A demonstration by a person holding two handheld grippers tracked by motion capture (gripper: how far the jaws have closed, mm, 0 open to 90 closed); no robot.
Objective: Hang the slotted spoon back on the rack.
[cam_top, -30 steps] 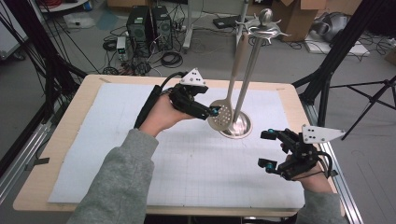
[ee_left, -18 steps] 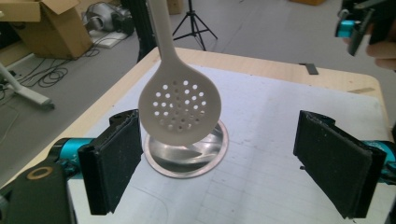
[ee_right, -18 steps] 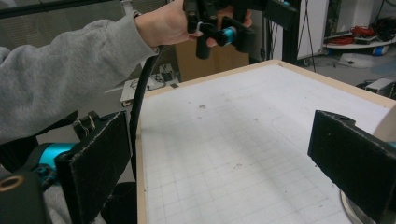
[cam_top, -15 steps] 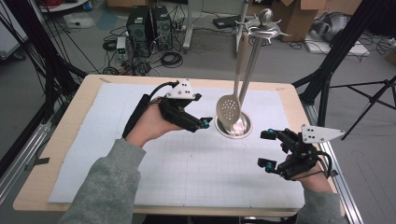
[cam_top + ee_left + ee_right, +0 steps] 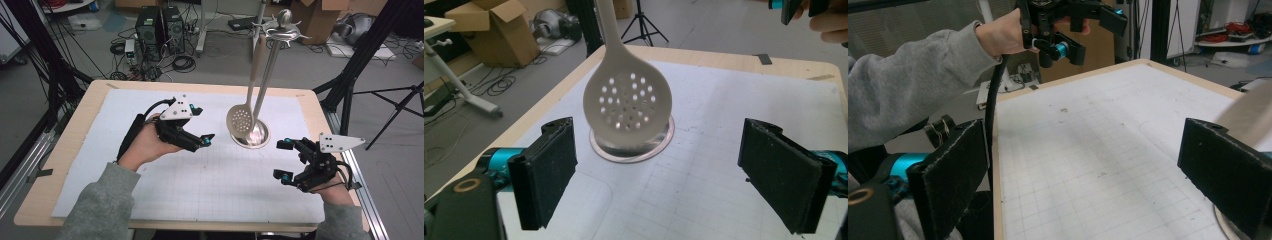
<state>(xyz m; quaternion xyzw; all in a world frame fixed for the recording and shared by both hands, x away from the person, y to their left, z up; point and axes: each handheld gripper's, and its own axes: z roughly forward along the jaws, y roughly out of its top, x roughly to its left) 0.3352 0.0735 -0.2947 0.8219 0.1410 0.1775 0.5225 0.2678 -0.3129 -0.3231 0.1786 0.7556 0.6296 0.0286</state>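
Hanging from the rack [image 5: 284,22] at upper centre of the high view, the skimmer [image 5: 239,120] has its perforated bowl just above the rack's round base [image 5: 255,137], apart from both grippers.

Left gripper [image 5: 202,138] sits left of centre in the high view, raised off the desk [image 5: 75,125], jaws wide open, holding nothing. It points right toward the skimmer bowl, near but not touching. In the left gripper view the skimmer [image 5: 627,105] shows centre frame between the two open pads [image 5: 549,170], farther off, with the base [image 5: 659,145] behind it.

Right gripper [image 5: 282,160] is at lower right of the high view, just right of the base, jaws wide open, empty. In the right gripper view, white grid mat [image 5: 1088,165] lies between the jaws; left gripper [image 5: 1075,30] at top centre.
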